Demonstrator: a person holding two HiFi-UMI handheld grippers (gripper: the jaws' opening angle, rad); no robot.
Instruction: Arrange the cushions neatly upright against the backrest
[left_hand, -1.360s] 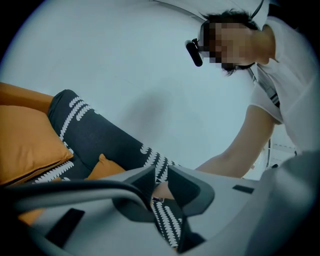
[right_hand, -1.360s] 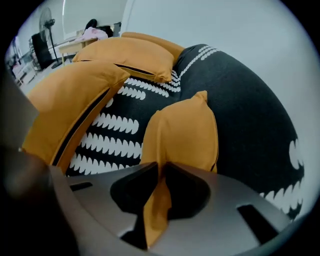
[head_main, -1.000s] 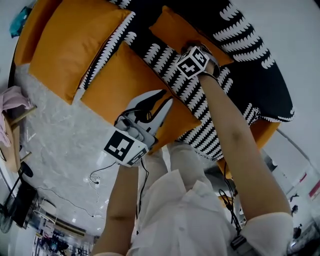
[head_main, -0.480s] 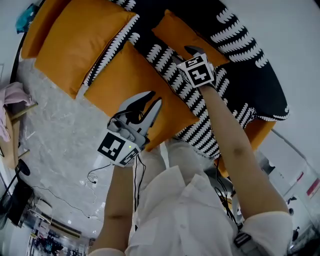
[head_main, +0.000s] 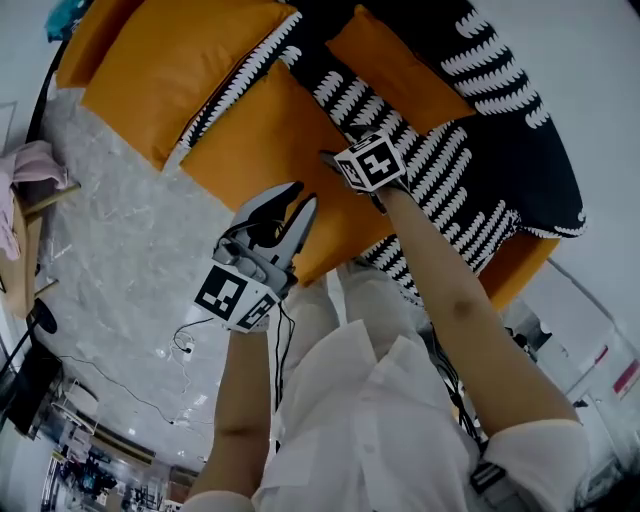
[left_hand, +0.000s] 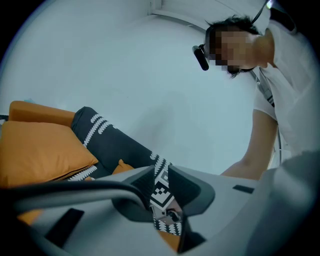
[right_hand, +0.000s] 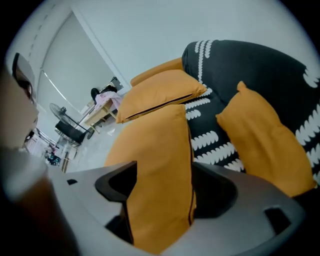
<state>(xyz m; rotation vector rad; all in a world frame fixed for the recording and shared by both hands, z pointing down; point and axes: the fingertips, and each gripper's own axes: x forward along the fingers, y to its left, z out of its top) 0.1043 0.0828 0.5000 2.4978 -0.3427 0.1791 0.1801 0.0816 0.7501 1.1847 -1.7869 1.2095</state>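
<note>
Three orange cushions lie on a black sofa with white markings. A large one is at the upper left, a middle one in front, and a small one rests against the backrest. My right gripper hangs over the middle cushion's right edge. Its jaws have just been opening and stand wide, and that cushion shows between them without being pinched. My left gripper hovers by the cushion's near corner, its jaws a narrow gap apart with nothing in them. The right gripper's marker cube shows through that gap.
Grey marble floor lies left of the sofa, with cables on it. A wooden table with pink cloth stands at the far left. A fan and a chair stand further off. My own body fills the lower part of the head view.
My right gripper left the small back cushion, swung toward the middle cushion and opened its jaws. My left gripper drifted a little up and away from the sofa's front edge.
</note>
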